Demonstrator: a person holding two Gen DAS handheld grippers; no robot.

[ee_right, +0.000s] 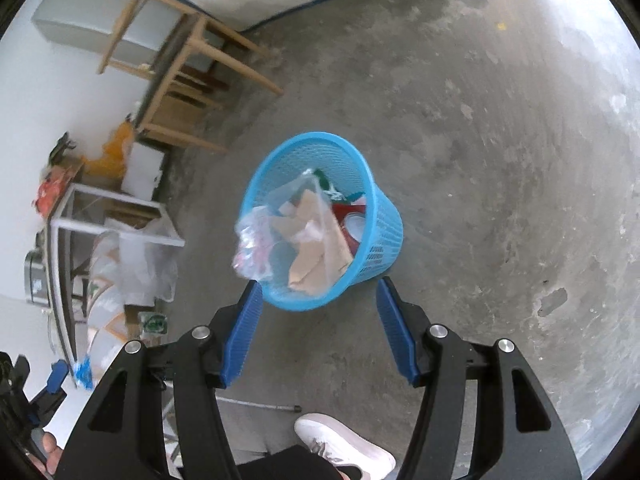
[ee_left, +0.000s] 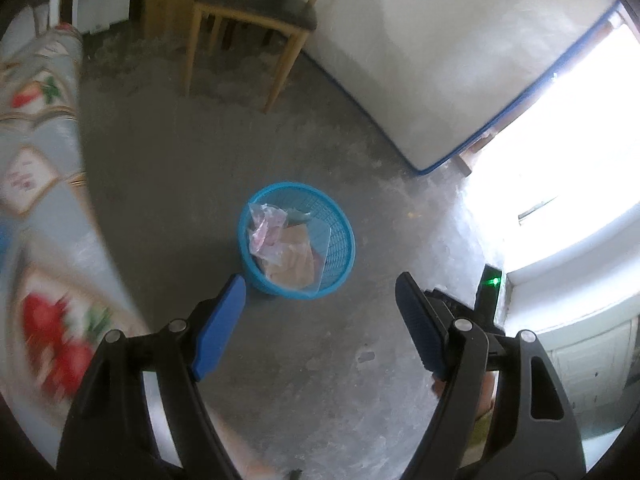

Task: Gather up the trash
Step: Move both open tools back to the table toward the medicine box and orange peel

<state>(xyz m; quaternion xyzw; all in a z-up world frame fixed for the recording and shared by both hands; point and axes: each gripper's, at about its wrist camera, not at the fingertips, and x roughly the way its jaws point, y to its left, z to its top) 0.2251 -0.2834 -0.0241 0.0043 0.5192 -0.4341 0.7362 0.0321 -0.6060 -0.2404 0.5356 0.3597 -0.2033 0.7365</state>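
A blue mesh basket (ee_left: 338, 240) stands on the concrete floor, holding a clear plastic bag (ee_left: 266, 228), pieces of cardboard (ee_left: 294, 258) and a red item (ee_right: 350, 214). My left gripper (ee_left: 320, 280) hangs open above the floor, its blue pads (ee_left: 218, 328) empty and the basket just beyond them. In the right wrist view the basket (ee_right: 380, 216) sits just past my right gripper (ee_right: 319, 282), which is open and empty too. The plastic bag (ee_right: 256, 248) droops over the basket rim close to the left pad (ee_right: 242, 336).
A wooden chair (ee_left: 256, 16) and a white mattress with blue edging (ee_left: 440, 60) stand behind the basket. A fruit-patterned cloth (ee_left: 44, 200) fills the left. A metal-framed table with bags (ee_right: 120, 248) is at left. The person's white shoe (ee_right: 344, 444) is below my right gripper.
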